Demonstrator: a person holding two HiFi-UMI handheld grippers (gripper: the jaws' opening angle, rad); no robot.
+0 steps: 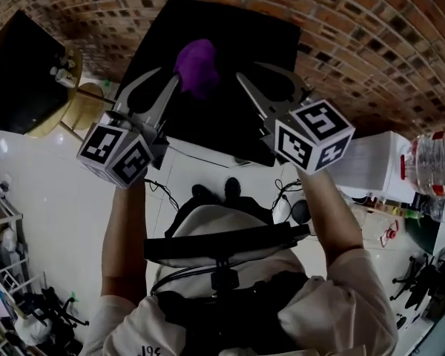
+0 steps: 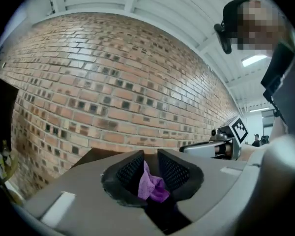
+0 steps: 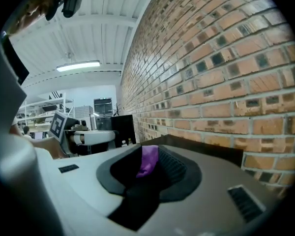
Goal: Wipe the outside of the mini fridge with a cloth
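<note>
Clerk: Cloth [image 1: 196,65], purple, one item. Location?

Checker: Bunched, over the middle of the fridge [image 1: 230,35] top. It appears lifted clear of the top, and no part of it lies flat on the black surface.

Clerk: Left gripper [image 2: 150,151], condition?

Checker: Jaws drawn in on a fold of the cloth, with a ribbed pad against it on each side. Position: above the fridge's left half.

Clerk: Right gripper [image 3: 148,147]?

Checker: Above the fridge's right half, tips turned toward the cloth. A purple strip stands between its jaws and looks pinched there too, though this hold reads less plainly than the left one.

Clerk: Fridge, condition?

Checker: Black box, back against the brick wall [image 1: 356,35]. No streak, wet patch or dust line shows, so nothing tells whether any face has been wiped.

Clerk: Work done?

Checker: My reading is that the cloth is in hand and at the fridge, gripped from both sides. That is all I would enter as complete.

Clerk: Work outstanding?

Checker: Probably everything that counts: top, door and both sides. The cloth first has to come down onto a surface, most likely the top, since that lies nearest beneath it.
</note>
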